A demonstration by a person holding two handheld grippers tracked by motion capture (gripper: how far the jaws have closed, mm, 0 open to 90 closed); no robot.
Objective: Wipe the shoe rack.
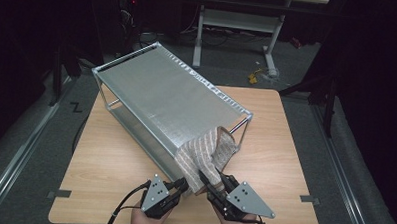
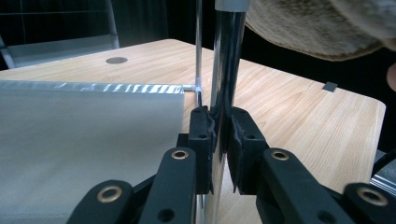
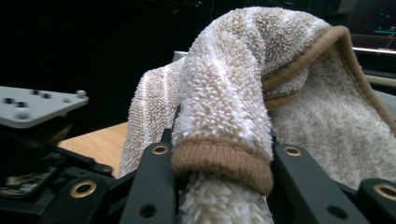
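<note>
Towel (image 1: 206, 155), beige with pale stripes and a brown hem, draped over near corner of metal rack (image 1: 162, 98), hanging down off rack's top edge toward near side of worktop (image 1: 109, 164). Right tongs (image 1: 210, 185) clamped on bunched hem of towel, just below rack corner; in right gripper view thick roll of terry (image 3: 224, 121) pinched between both black jaws, brown hem band bulging across gap. Left tongs (image 1: 184, 184) clamped on upright chrome post (image 2: 227, 70) of rack, just beside right tongs; in left gripper view pads pressed flat on both sides of post. Rack's lower mesh shelf (image 2: 84, 135) left of post in that view, towel's edge (image 2: 308, 32) hanging above and right of post. Rack set diagonally on worktop, far end toward back-left corner. Both hands at near edge, in front of rack corner, grey three-cornered plates facing up.
</note>
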